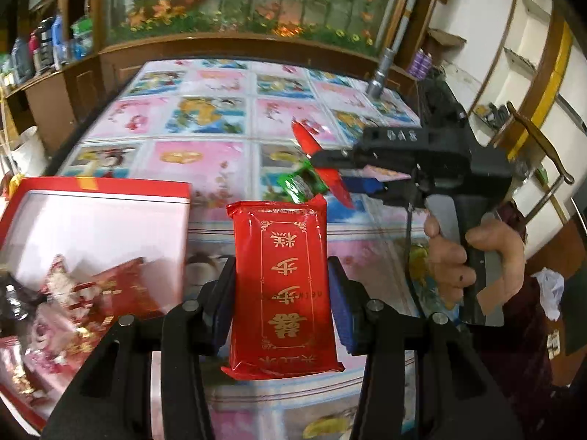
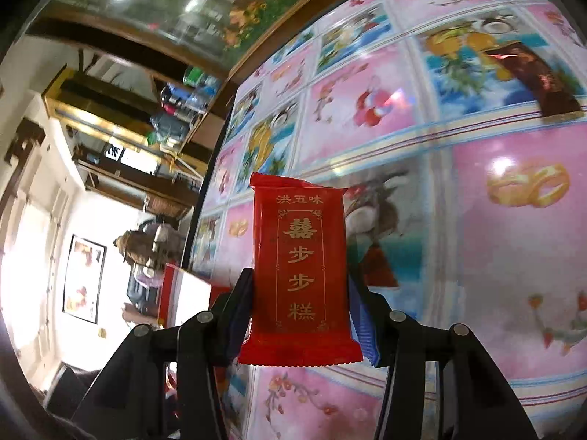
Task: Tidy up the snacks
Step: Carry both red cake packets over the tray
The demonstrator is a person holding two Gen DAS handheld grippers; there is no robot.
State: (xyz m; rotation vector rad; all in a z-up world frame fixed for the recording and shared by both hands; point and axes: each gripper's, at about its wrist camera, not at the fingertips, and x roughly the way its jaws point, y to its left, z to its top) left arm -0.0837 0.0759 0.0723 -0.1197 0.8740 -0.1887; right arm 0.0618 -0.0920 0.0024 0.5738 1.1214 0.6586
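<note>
My left gripper (image 1: 281, 286) is shut on a red snack pack with gold lettering (image 1: 282, 286), held above the table. My right gripper (image 2: 299, 289) is shut on a second red snack pack with gold lettering (image 2: 299, 275). In the left wrist view the right gripper (image 1: 330, 167) shows from the side with that red pack (image 1: 323, 161) edge-on between its fingers. A green wrapped snack (image 1: 299, 183) lies on the table under it. A red gift box (image 1: 95, 220) with several wrapped snacks (image 1: 91, 293) inside sits at the left.
The table (image 1: 205, 128) has a glossy cloth with pink and blue picture panels. A wooden cabinet with a fish tank (image 1: 238, 0) stands behind it. A metal pole (image 1: 381, 73) stands at the far right corner. A dark brown packet (image 2: 532, 77) lies on the table.
</note>
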